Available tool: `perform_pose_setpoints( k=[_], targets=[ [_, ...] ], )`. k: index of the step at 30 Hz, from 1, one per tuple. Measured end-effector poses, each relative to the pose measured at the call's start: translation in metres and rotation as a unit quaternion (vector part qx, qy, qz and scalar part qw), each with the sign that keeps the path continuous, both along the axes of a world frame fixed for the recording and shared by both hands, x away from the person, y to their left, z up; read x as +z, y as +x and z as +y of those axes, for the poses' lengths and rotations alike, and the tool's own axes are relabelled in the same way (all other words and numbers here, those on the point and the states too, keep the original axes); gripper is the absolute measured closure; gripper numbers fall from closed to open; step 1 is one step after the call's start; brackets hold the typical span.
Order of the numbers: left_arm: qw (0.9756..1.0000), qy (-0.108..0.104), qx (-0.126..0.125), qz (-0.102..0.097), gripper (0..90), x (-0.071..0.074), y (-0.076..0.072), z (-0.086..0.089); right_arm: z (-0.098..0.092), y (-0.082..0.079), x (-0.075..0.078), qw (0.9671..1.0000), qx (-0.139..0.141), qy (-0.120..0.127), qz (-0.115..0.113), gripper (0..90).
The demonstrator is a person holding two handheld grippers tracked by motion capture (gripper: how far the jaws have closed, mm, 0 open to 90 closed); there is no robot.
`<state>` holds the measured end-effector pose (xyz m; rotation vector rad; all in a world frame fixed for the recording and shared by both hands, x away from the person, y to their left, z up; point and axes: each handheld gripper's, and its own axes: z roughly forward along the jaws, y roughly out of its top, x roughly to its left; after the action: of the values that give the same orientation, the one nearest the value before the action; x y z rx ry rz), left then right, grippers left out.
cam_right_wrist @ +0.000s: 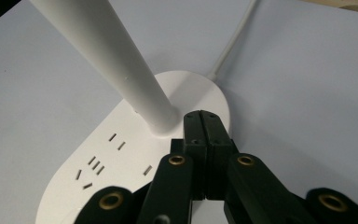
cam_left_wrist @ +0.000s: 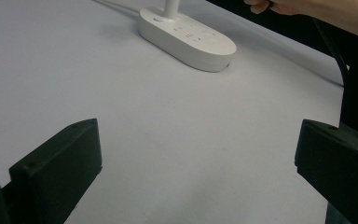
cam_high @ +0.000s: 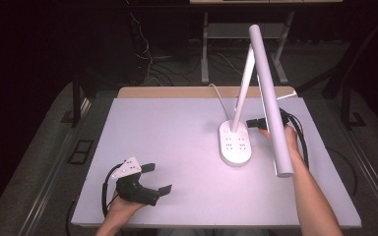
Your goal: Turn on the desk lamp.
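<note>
A white desk lamp stands right of the table's middle. Its oval base carries socket slots, a slim stem leans up from it, and a long tube head slopes toward me. My right gripper is shut with nothing between its jaws. Its tips sit over the base right beside the foot of the stem. Whether they touch the base I cannot tell. My left gripper rests open near the table's front left, pointing toward the lamp base.
The lamp's white cord runs from the base to the table's far edge. The white tabletop ends at a wooden strip at the back. Dark floor with cables and table legs lies beyond.
</note>
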<state>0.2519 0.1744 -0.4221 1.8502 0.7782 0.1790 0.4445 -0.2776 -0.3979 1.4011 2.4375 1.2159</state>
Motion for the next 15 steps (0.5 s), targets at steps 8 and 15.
perform_pose_setpoints(
  k=[8,15],
  targets=[
    [1.0000,-0.001,0.000,0.001,0.0,0.000,0.000,0.000,-0.008,-0.014,0.013,0.9999,0.005,0.007,-0.012,89.6],
    [1.0000,0.000,-0.001,0.001,0.0,0.000,0.000,-0.001,-0.010,-0.038,0.021,0.9994,0.017,0.022,-0.022,89.4]
  ],
)
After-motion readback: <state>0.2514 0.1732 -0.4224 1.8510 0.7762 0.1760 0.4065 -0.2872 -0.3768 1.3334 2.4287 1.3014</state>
